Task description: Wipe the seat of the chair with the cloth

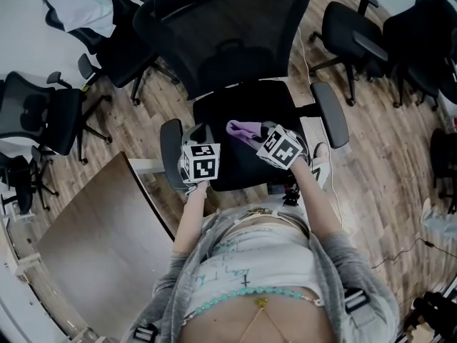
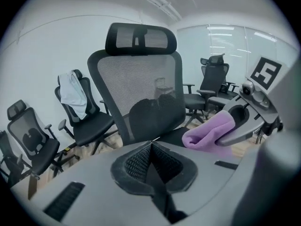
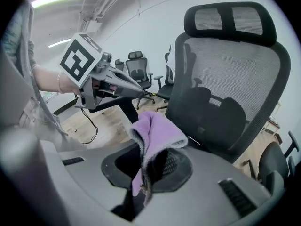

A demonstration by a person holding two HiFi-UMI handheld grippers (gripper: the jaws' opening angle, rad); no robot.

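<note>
A black mesh office chair stands before me, its seat [image 1: 235, 113] between two grey armrests. A folded purple cloth [image 1: 244, 130] hangs over the seat's front, pinched in my right gripper [image 1: 258, 136]; the same cloth [image 3: 153, 138] bulges out of the shut jaws in the right gripper view, and shows as the cloth [image 2: 209, 132] in the left gripper view. My left gripper [image 1: 200, 143] hovers just left of it over the seat's front left part, jaws shut with nothing between them [image 2: 151, 150]. The chair back [image 2: 136, 93] and headrest rise ahead.
Armrests flank the seat: left armrest [image 1: 170, 152], right armrest [image 1: 329, 113]. Other black chairs stand around: one with a white garment [image 1: 78, 6] at the back left, another chair [image 1: 346, 34] at the back right. A brown table [image 1: 93, 249] lies to my left.
</note>
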